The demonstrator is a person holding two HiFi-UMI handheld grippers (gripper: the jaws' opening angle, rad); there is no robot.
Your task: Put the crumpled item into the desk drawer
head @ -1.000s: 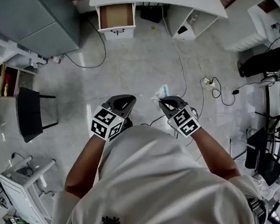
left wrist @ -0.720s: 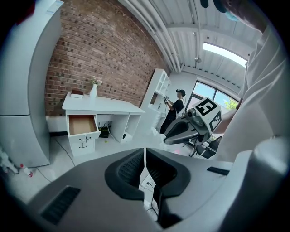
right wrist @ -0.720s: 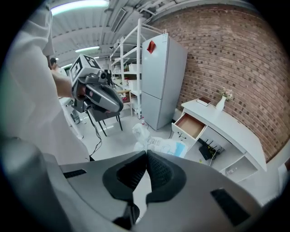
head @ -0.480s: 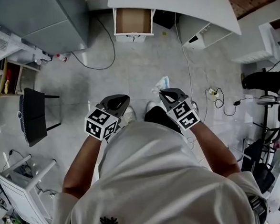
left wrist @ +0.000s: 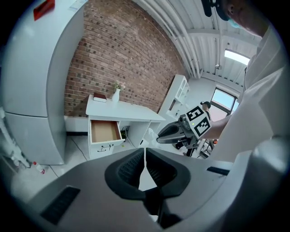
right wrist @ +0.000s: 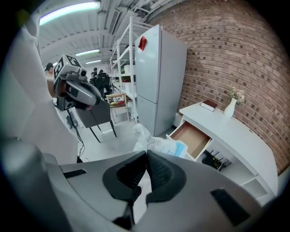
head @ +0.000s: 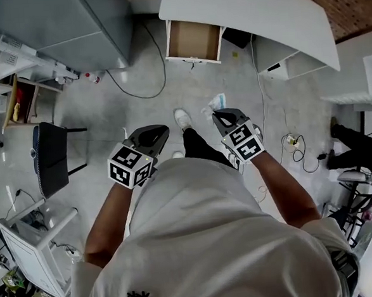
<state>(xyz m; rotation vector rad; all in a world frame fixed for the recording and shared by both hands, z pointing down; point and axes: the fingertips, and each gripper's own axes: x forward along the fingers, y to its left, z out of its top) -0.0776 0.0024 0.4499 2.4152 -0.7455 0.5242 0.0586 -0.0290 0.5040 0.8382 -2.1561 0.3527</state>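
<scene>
The crumpled item (head: 216, 102), a white and blue wrapper, sticks out past the tips of my right gripper (head: 222, 115), which is shut on it. In the right gripper view the crumpled item (right wrist: 158, 142) bulges just beyond the closed right gripper (right wrist: 146, 154). The desk drawer (head: 193, 41) stands open under the white desk (head: 252, 10), its brown bottom bare, ahead of both grippers. My left gripper (head: 157, 134) is held level beside the right one, shut on nothing. In the left gripper view the left gripper (left wrist: 145, 152) points toward the desk drawer (left wrist: 105, 132).
A tall grey fridge (head: 69, 26) stands left of the desk. A black chair (head: 50, 157) is on the floor at the left. Cables and a power strip (head: 294, 146) lie at the right. A white shelf unit (head: 281, 62) sits beside the drawer. The person's shoe (head: 182, 118) steps between the grippers.
The person has walked toward the desk, so the open drawer looks nearer and a foot has stepped forward. Both grippers stay shut, the right one still holding the wrapper.
</scene>
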